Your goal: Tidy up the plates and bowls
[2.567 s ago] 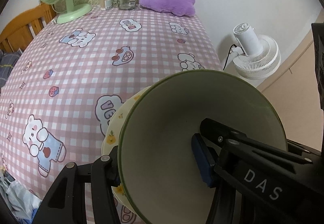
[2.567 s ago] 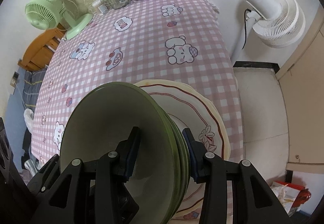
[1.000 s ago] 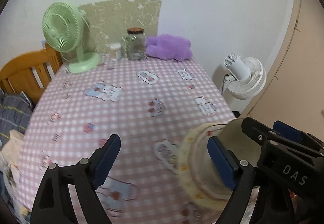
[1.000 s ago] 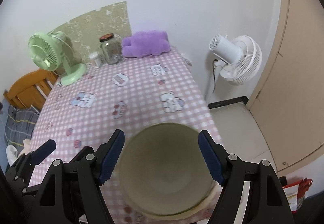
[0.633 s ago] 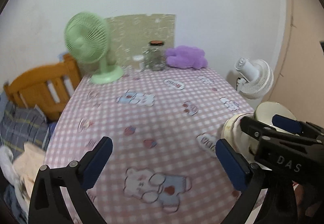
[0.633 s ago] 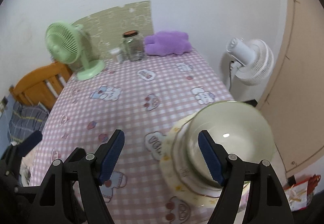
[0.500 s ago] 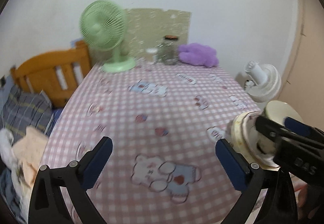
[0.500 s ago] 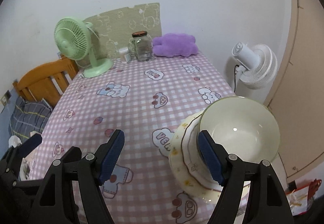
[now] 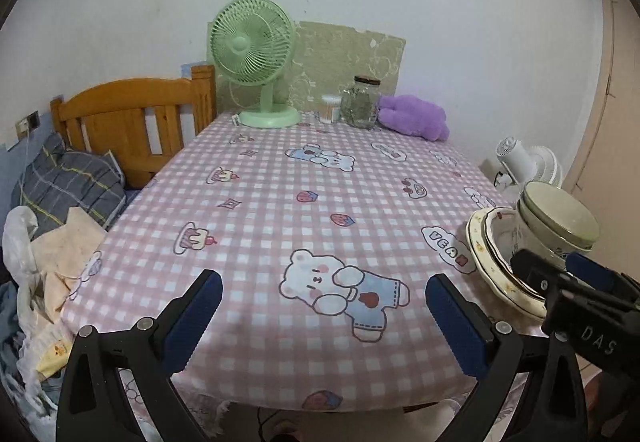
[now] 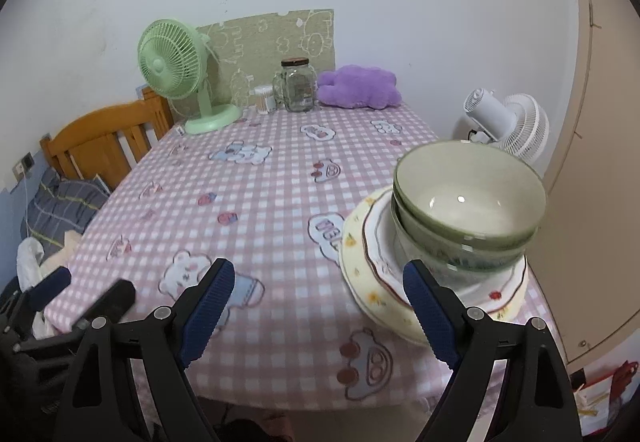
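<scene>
Two green bowls (image 10: 468, 202) sit nested on a stack of cream plates (image 10: 360, 274) at the table's near right corner. In the left wrist view the bowls (image 9: 560, 218) and plates (image 9: 480, 242) lie at the far right. My right gripper (image 10: 314, 282) hangs before the table edge, left of the stack. Its jaws are opening, with only tablecloth between them. My left gripper (image 9: 322, 288) is open wide over the front edge, holding nothing. Each gripper shows in the other's view: the left gripper (image 10: 84, 292) at the left, the right gripper (image 9: 560, 270) in front of the plates.
At the back of the pink checked table (image 9: 304, 202) stand a green fan (image 9: 256, 58), a glass jar (image 9: 362, 102), a small white container (image 9: 330, 108) and a purple plush (image 9: 414, 116). A wooden bed frame (image 9: 132, 114) with bedding is left; a white floor fan (image 10: 508, 126) and a door are right.
Both grippers have let go of the green bowl and drawn back from the stack, lowering toward the table's front edge. Their jaws have spread wider. The stack now sits to the right.
</scene>
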